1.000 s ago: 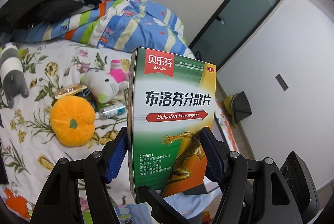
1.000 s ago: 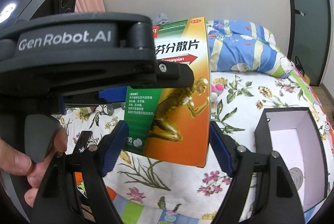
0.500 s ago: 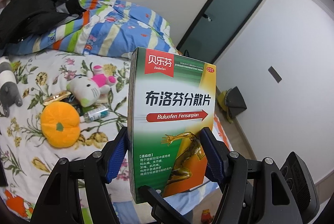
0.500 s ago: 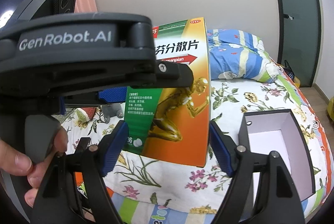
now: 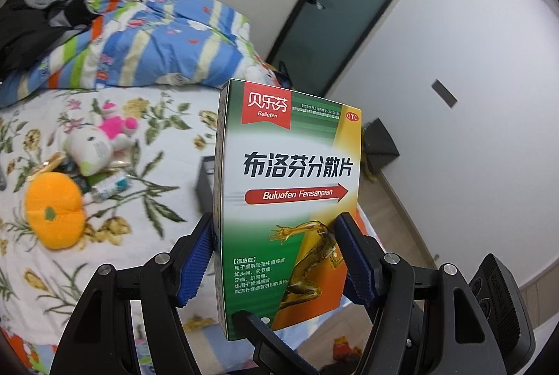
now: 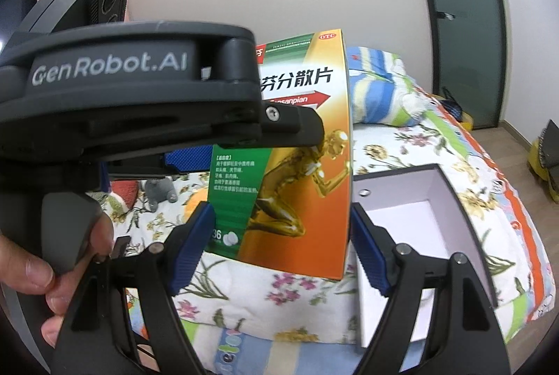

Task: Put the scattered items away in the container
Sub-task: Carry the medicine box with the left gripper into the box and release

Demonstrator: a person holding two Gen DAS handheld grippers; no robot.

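My left gripper (image 5: 279, 256) is shut on a green and orange medicine box (image 5: 290, 200), held upright above the bed. The same box (image 6: 300, 172) fills the middle of the right wrist view, with the left gripper's black body across it. My right gripper (image 6: 279, 245) is open and empty; the box hangs beyond its blue pads, not touching them. The container, a black box with a white inside (image 6: 419, 228), stands open on the bed just right of the medicine box. Its dark corner (image 5: 204, 183) shows behind the medicine box in the left wrist view.
On the floral bed sheet (image 5: 146, 211) lie an orange plush pumpkin (image 5: 54, 211), a white and pink plush cat (image 5: 94, 148), a small tube (image 5: 111, 184) and a grey plush toy (image 6: 159, 191). A striped quilt (image 5: 146, 43) lies at the head. A glass door (image 5: 335, 1) is beyond.
The left gripper has carried the medicine box to the right; the plush toys slid left in its view. The open container has come closer in the right wrist view.
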